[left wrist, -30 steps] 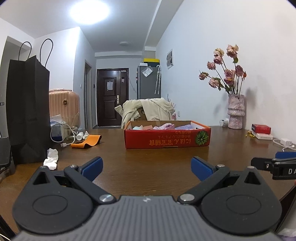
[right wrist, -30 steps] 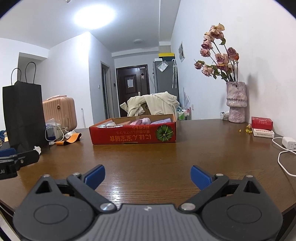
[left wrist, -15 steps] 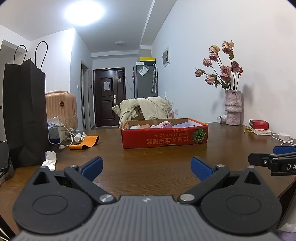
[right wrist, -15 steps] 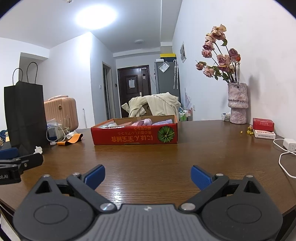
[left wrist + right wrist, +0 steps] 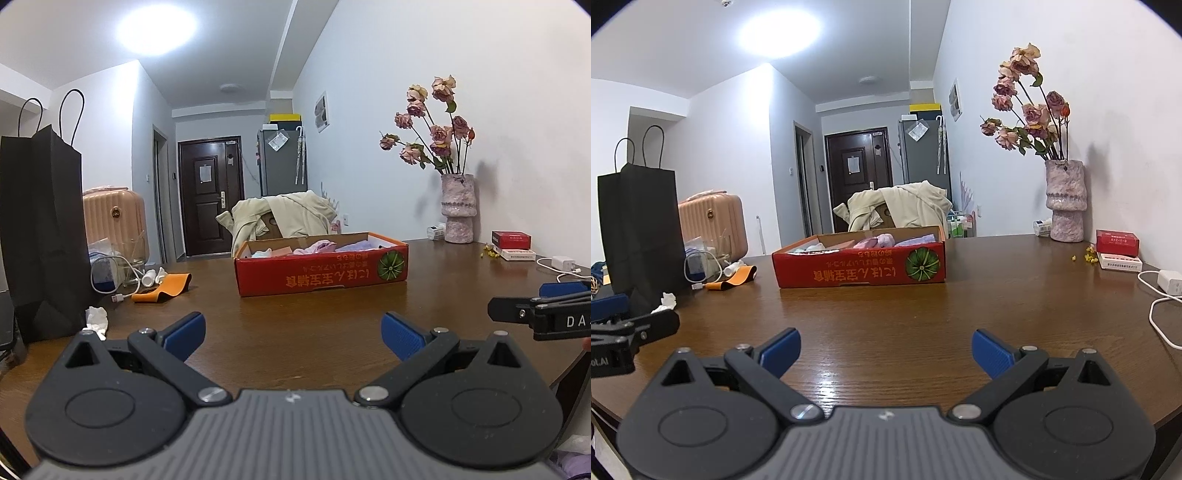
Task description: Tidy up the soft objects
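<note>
Grippers low over a brown wooden table [image 5: 332, 332]; left gripper [image 5: 291, 334] and right gripper [image 5: 886, 349] both spread wide, blue pads apart, nothing held. Red cardboard box [image 5: 321, 273] at twelve o'clock, well apart from both, holding soft objects [image 5: 321, 245], pink and lilac; black paper bag [image 5: 40, 229] at ten o'clock; vase of dried roses [image 5: 1065, 199] at two o'clock.

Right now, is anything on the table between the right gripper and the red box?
No. In the right wrist view only bare wooden table lies between the open right gripper and the red box.
</note>
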`<state>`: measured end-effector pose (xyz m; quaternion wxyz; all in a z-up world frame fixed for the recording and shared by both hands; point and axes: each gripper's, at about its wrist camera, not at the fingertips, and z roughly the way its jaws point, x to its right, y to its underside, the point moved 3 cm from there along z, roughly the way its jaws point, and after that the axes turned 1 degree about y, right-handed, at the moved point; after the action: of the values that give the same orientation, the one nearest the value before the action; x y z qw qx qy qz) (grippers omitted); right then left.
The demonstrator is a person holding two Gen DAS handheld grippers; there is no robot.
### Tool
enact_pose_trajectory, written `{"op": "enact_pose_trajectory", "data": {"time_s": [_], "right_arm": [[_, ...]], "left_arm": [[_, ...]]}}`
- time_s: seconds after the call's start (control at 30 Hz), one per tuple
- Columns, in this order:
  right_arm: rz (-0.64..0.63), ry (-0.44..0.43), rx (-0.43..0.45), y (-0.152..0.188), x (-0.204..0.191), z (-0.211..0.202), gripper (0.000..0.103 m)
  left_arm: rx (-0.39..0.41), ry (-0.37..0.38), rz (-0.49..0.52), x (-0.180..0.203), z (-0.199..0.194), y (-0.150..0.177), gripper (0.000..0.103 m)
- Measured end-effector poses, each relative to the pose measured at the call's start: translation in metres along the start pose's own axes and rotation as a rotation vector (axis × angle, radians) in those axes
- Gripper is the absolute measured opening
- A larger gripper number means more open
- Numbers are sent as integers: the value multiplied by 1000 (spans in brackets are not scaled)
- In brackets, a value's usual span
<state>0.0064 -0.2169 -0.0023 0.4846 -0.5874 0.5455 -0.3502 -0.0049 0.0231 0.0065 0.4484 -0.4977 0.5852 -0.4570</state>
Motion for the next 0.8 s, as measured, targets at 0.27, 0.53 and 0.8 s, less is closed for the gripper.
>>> {"op": "enact_pose_trajectory", "data": {"time_s": [0.27,0.53,0.8], "right_arm": [[-7,2,9,1,-2,0,100],[-6,5,12,1,-2,-2,100],[-8,6,17,0,-1,-2,100]], "left_arm": [[3,-6,-9,-3,0,0,103],[4,-8,-10,-3,1,0,103],[6,-15,-16,-3,0,1,103]]}}
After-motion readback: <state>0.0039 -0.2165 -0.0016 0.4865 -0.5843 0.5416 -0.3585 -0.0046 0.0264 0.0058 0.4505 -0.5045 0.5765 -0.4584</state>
